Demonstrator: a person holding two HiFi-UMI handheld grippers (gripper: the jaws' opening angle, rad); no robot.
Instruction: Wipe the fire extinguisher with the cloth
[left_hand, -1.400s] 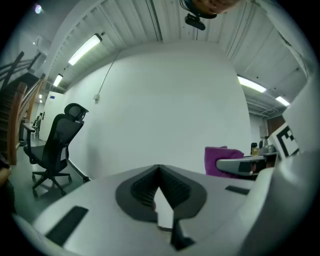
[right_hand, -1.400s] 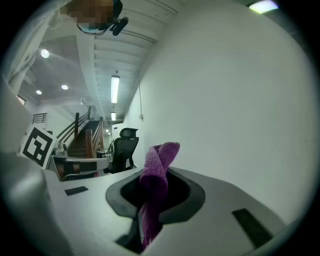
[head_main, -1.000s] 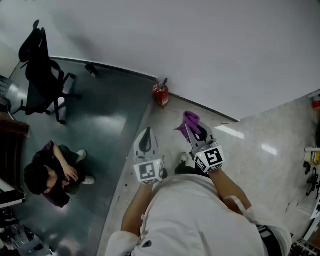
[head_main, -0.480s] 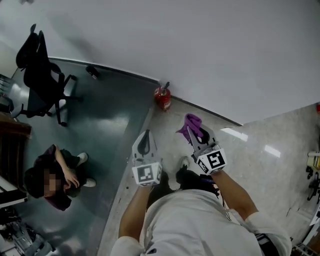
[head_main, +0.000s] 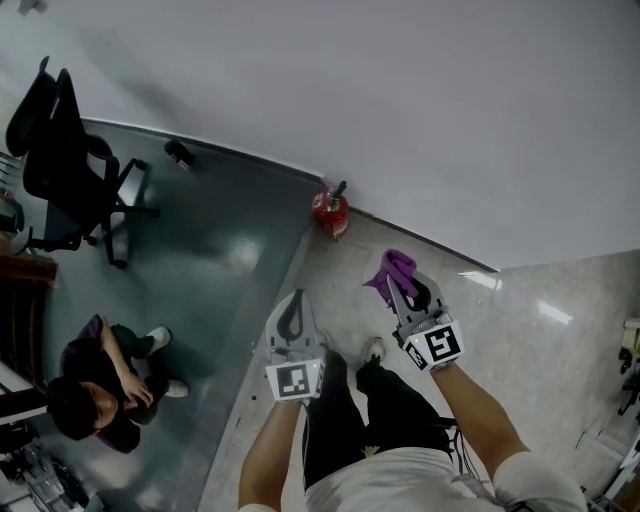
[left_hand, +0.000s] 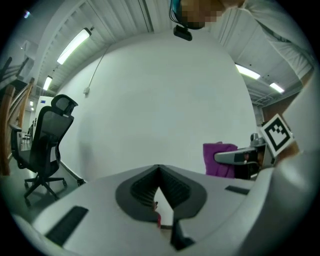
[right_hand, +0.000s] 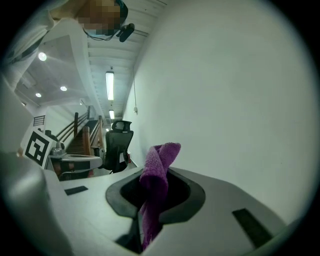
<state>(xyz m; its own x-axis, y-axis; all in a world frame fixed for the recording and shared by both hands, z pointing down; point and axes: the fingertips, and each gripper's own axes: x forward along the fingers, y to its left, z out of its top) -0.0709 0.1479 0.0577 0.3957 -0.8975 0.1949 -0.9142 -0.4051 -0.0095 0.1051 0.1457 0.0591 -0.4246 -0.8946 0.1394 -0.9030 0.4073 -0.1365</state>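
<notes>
While head view shows the extinguisher (head_main: 330, 212), right gripper (right_hand: 161, 172) pinches cloth (right_hand: 156, 187), left gripper (left_hand: 160, 168) closed.

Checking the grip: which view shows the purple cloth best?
Right gripper view: the purple fleecy cloth sits close, pinched in the right gripper. Head view shows it small; left gripper view, a side patch.

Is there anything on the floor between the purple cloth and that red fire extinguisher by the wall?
Nothing: the head view shows only bare floor between the cloth and the fire extinguisher.
</notes>
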